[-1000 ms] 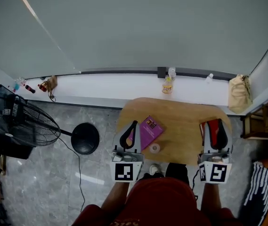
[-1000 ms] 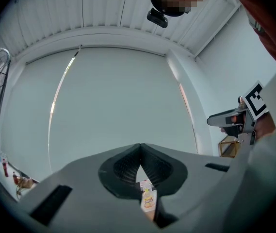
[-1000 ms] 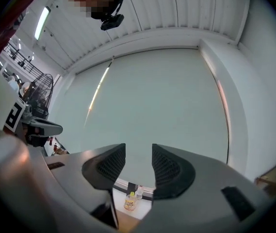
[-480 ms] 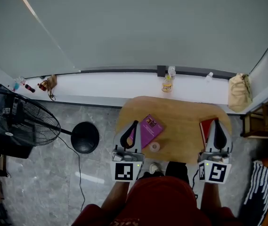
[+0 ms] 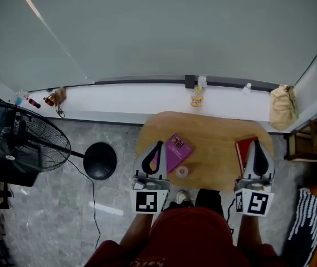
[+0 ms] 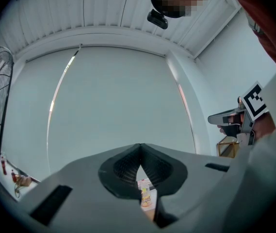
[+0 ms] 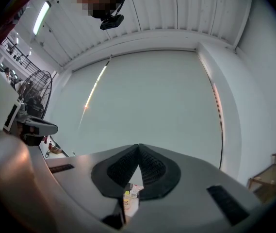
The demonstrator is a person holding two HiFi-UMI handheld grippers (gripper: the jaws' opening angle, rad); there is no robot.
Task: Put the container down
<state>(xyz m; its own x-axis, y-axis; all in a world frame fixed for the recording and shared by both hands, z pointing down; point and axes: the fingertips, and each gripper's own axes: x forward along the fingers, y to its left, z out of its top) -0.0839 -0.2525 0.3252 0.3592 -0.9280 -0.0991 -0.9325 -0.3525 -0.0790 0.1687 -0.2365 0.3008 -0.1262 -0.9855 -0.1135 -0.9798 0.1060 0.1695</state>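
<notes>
Red container (image 5: 242,151) lies beside right gripper's (image 5: 257,143) closed fingers.

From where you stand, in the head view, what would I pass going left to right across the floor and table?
Fan → round black base → purple book → red book → tan bag → wooden shelf.

No legible text: purple book (image 5: 175,151) cover print, bottle (image 5: 196,99) label too small.
</notes>
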